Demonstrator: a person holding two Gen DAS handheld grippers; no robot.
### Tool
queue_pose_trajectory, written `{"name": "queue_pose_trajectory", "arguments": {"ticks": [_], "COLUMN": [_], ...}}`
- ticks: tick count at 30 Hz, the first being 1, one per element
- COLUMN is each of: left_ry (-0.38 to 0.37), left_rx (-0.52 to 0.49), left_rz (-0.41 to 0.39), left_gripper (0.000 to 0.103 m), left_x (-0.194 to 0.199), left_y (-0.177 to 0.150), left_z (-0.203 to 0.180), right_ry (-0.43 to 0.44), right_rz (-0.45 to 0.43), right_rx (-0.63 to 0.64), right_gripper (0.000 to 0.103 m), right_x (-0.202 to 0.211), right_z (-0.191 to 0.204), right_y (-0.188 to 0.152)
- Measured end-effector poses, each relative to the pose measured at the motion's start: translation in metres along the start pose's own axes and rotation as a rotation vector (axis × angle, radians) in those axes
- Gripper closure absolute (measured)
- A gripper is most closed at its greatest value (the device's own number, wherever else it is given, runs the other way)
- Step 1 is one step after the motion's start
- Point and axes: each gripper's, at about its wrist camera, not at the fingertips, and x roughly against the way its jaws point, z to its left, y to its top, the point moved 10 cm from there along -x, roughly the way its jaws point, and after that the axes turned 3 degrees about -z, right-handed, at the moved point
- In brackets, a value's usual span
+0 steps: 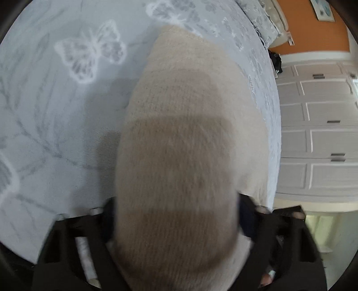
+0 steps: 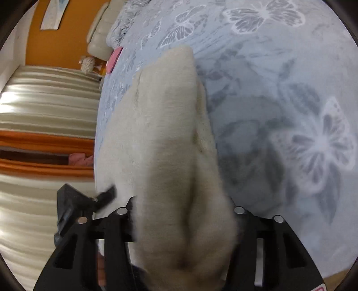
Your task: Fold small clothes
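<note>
So both grippers have a bite of the same beige knit garment (image 1: 179, 138), one at each end of an edge, and it's lifted up off the bed with the rest trailing down toward the butterfly-print bedspread (image 1: 67, 112). Holding it by two spots like that makes sense to me: it lets the fabric hang flat and square itself up before it gets laid down and folded. The far end looks like it's touching or nearly touching the bedspread, can't say for sure with the blur.

The left gripper (image 1: 176, 223) has its fingers pinched in close with the knit bunched between them, darker bands woven across the fabric right in front of the lens. The right gripper (image 2: 182, 226) is the same deal, fingers nearly together with a thick wad of the cream knit squeezed in the gap. In the right wrist view the left gripper pokes in at the lower left, just beside the cloth.

Can't tell what kind of garment it is, it fills too much of both views.

Labels or writing: nothing readable. No tag visible on the knit. There's a framed picture (image 1: 323, 9) on the orange wall (image 1: 313, 38), too small to read, and a bit of pink marking at the bottom right corner of the right view that's cut off.
</note>
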Motion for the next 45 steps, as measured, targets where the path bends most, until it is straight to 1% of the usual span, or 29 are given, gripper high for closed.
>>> {"name": "queue_pose_trajectory", "arguments": {"ticks": [1, 2, 4, 6, 9, 12, 13, 14, 16, 18, 21, 26, 27, 30, 34, 37, 39, 42, 44, 45], "left_ry": [0.007, 0.009, 0.008, -0.002, -0.044, -0.066, -0.071, -0.076, -0.093, -0.106, -0.134, -0.204, -0.226, -0.269, -0.329, -0.363, -0.387, -0.396, -0.403, -0.409], "left_rx": [-0.035, -0.056, -0.102, -0.128, -0.155, -0.217, -0.245, -0.266, -0.308, -0.347, -0.432, -0.525, -0.550, -0.609, -0.709, -0.772, -0.811, -0.863, -0.870, -0.866], "left_rz": [-0.017, -0.032, -0.076, -0.105, -0.134, -0.185, -0.210, -0.231, -0.275, -0.318, -0.412, -0.551, -0.590, -0.675, -0.808, -0.898, -0.956, -1.021, -1.034, -1.034], "left_gripper": [0.049, 0.054, 0.056, 0.056, 0.056, 0.056, 0.056, 0.056, 0.055, 0.055, 0.055, 0.054, 0.054, 0.053, 0.052, 0.051, 0.049, 0.047, 0.046, 0.045], "left_x": [0.009, 0.017, 0.041, 0.066, 0.108, 0.160, 0.181, 0.199, 0.236, 0.269, 0.322, 0.389, 0.407, 0.444, 0.496, 0.530, 0.551, 0.566, 0.568, 0.564], "left_y": [-0.001, -0.002, -0.005, -0.011, -0.026, -0.045, -0.054, -0.060, -0.074, -0.085, -0.104, -0.109, -0.109, -0.110, -0.100, -0.090, -0.082, -0.060, -0.040, -0.022], "left_z": [-0.007, -0.012, -0.027, -0.037, -0.049, -0.062, -0.065, -0.069, -0.078, -0.087, -0.110, -0.150, -0.161, -0.184, -0.228, -0.257, -0.275, -0.299, -0.309, -0.315], "right_ry": [-0.028, -0.040, -0.044, -0.040, -0.007, 0.018, 0.033, 0.042, 0.075, 0.097, 0.138, 0.202, 0.218, 0.265, 0.335, 0.383, 0.414, 0.451, 0.462, 0.465], "right_rz": [-0.012, -0.031, -0.062, -0.095, -0.143, -0.188, -0.207, -0.218, -0.251, -0.280, -0.359, -0.491, -0.518, -0.604, -0.716, -0.778, -0.802, -0.829, -0.830, -0.828], "right_rx": [0.050, 0.095, 0.153, 0.203, 0.253, 0.331, 0.364, 0.379, 0.431, 0.470, 0.554, 0.658, 0.678, 0.750, 0.844, 0.899, 0.919, 0.941, 0.941, 0.938], "right_gripper": [0.067, 0.069, 0.070, 0.071, 0.071, 0.071, 0.071, 0.071, 0.071, 0.071, 0.071, 0.070, 0.070, 0.070, 0.069, 0.068, 0.067, 0.067, 0.066, 0.066], "right_x": [0.006, 0.013, 0.030, 0.049, 0.084, 0.119, 0.135, 0.140, 0.167, 0.184, 0.222, 0.270, 0.280, 0.309, 0.350, 0.373, 0.381, 0.383, 0.375, 0.370], "right_z": [0.009, 0.020, 0.041, 0.062, 0.094, 0.127, 0.142, 0.154, 0.179, 0.202, 0.244, 0.302, 0.312, 0.347, 0.398, 0.431, 0.448, 0.472, 0.484, 0.488], "right_y": [-0.002, -0.003, -0.009, -0.017, -0.038, -0.064, -0.078, -0.082, -0.101, -0.114, -0.137, -0.148, -0.149, -0.147, -0.134, -0.121, -0.109, -0.081, -0.055, -0.044]}}
